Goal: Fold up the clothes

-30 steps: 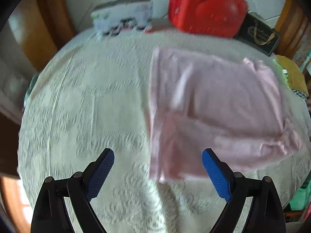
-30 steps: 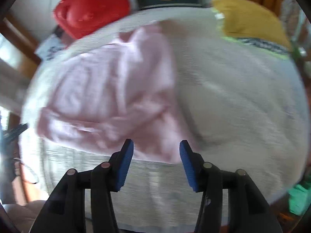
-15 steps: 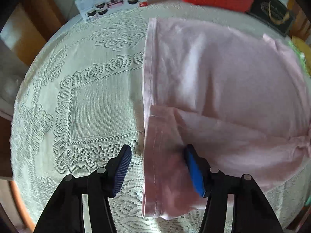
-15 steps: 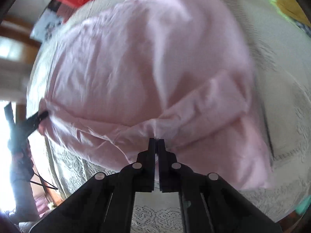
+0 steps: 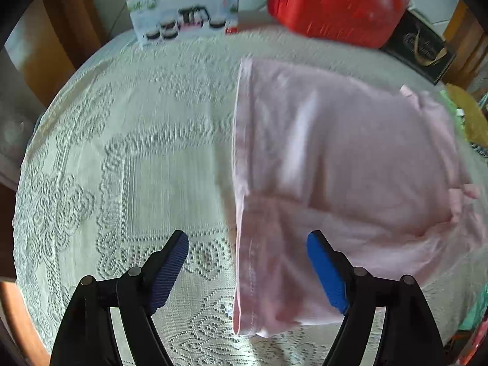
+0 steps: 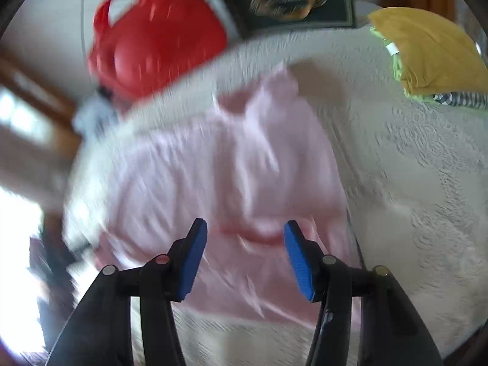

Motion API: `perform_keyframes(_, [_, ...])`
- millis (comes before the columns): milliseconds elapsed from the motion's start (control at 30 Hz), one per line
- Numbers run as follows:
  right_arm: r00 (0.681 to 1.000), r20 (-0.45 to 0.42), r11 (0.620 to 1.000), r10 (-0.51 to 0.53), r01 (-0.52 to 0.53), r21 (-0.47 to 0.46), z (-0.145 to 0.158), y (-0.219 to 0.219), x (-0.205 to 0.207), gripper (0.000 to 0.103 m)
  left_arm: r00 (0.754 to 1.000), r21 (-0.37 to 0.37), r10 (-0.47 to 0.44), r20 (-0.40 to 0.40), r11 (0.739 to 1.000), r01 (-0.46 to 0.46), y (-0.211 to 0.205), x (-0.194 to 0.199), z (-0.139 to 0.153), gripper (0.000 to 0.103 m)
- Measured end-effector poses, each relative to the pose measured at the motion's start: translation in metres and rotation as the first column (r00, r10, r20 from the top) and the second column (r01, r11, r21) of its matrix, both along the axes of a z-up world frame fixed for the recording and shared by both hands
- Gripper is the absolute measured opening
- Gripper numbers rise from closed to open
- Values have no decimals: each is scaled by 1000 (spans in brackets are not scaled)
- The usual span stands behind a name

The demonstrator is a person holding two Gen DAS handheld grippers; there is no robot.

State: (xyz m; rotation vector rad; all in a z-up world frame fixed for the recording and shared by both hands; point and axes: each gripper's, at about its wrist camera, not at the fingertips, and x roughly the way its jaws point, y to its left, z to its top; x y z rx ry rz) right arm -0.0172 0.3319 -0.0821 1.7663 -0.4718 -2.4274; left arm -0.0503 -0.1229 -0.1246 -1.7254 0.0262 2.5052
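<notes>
Pink shirt [image 5: 350, 183] is lying folded on the lace-covered counter [image 5: 137, 167], open cloth lying leftward, both the left tool [image 5: 247, 270] and right tool [image 6: 245, 259] gaping empty, box print unreadable.

**Pale pink on cream lace**

The folded garment [image 5: 341, 164] is soft pale pink, plain, with no print. Under it the tablecloth [image 5: 122, 164] is cream lace worked in floral and scalloped borders. Both grippers wear bright blue ribbed pads [image 5: 324, 271] on black arms. At the back sit a glossy red bag [image 5: 335, 3], a black box with gold lettering [image 5: 418, 45], and mustard-yellow cloth [image 6: 427, 48] over lime green.
</notes>
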Motion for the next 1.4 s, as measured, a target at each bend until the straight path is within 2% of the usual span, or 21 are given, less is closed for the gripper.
perform_keyframes(67, [997,67,999,48,-49,8,-18,-7,7,52,1000,-1,-12,-5,1000,12,3,-5,5,81])
perform_keyframes(200, [989,126,997,73,-74,4,-48,-10,-4,51,999,12,-35,10,999,35,5,-24,9,81])
perform_keyframes(300, [989,145,999,1,-8,49,-60,3,-30,51,998,31,-49,33,998,48,7,-39,4,82])
perform_keyframes(367, [992,120,998,-43,37,49,-51,14,-45,52,998,22,-45,43,999,44,7,-53,4,85])
perform_keyframes(433, [997,55,999,-44,44,12,-28,21,-65,60,998,15,-41,43,999,40,5,-76,7,89])
perform_keyframes(467, [998,40,999,-40,40,1,-20,24,-79,70,998,18,-40,44,999,39,4,-88,8,92])
perform_keyframes(500, [999,27,999,-35,35,-11,-12,28,-94,85,998,25,-36,47,999,35,3,-104,9,94])
perform_keyframes(567, [998,25,998,-59,59,5,-7,36,-125,95,997,40,-35,62,999,32,4,-138,9,95])
perform_keyframes(667, [995,41,996,-88,87,16,-9,47,-167,95,996,44,-26,87,999,22,11,-182,2,95])
perform_keyframes(833, [985,90,989,-150,148,20,-30,59,-221,96,987,76,-2,161,997,-10,24,-243,-22,95])
perform_keyframes(900, [984,107,989,-143,138,56,-40,58,-238,96,984,43,4,176,999,-11,28,-259,-33,95])
perform_keyframes(1000, [983,131,991,-129,121,64,-55,54,-252,96,981,-4,-1,195,1000,2,34,-272,-47,95])
perform_keyframes(1100, [984,137,992,-109,100,75,-68,47,-263,96,981,-26,-23,195,999,28,42,-276,-52,102])
perform_keyframes(1333, [992,124,977,21,-46,207,-78,13,-262,96,988,-49,-14,153,999,22,46,-270,-54,103])
perform_keyframes(1367, [992,123,972,40,-67,225,-80,8,-261,93,988,-48,-15,153,999,23,47,-270,-53,102])
perform_keyframes(1400, [991,123,966,59,-88,244,-81,3,-261,76,988,-48,-15,153,999,23,48,-270,-52,97])
